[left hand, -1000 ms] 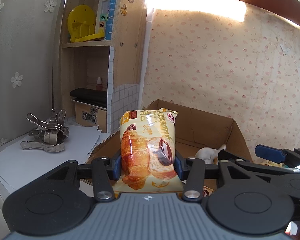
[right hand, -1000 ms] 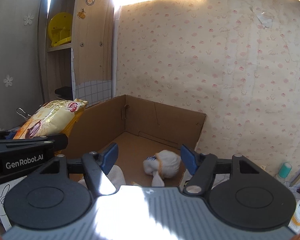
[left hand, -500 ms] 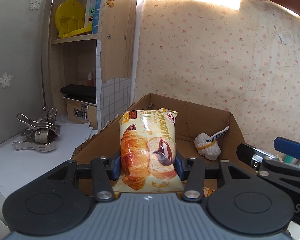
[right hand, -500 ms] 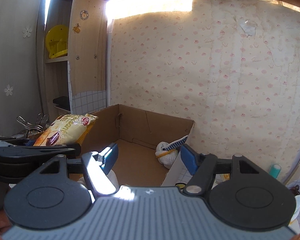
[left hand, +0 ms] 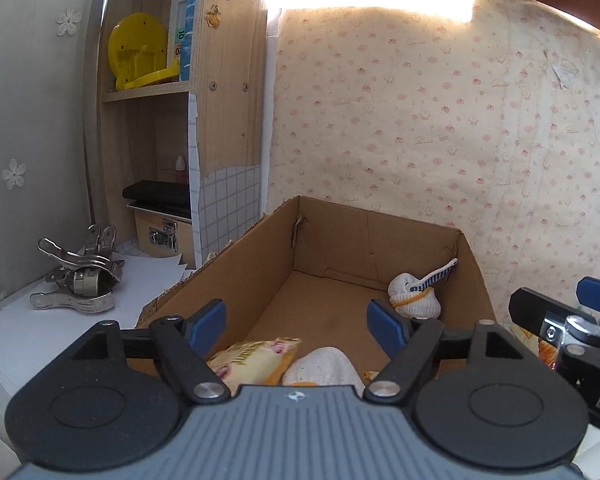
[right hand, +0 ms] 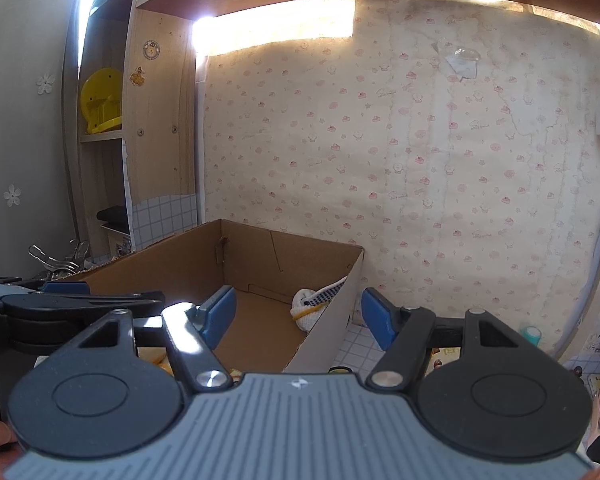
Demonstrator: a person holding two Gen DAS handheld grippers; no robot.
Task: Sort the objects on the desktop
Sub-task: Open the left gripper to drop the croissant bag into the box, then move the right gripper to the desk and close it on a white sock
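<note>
While its jaws are opening with nothing between the blue pads, the left gripper (left hand: 296, 322) hangs over the near end of the cardboard box (left hand: 256, 248), low in the frame. Below it, the croissant snack packet (left hand: 256, 358) lies in the box beside a white cloth (left hand: 320, 364). A rolled sock (left hand: 414, 296) rests at the box's far right wall. The right gripper (right hand: 296, 314) straddles that wall's near edge at lower centre of its view, jaws released and empty. Metal clips (left hand: 78, 280) sit on white paper on the worktop (left hand: 40, 332), left of the box.
</note>
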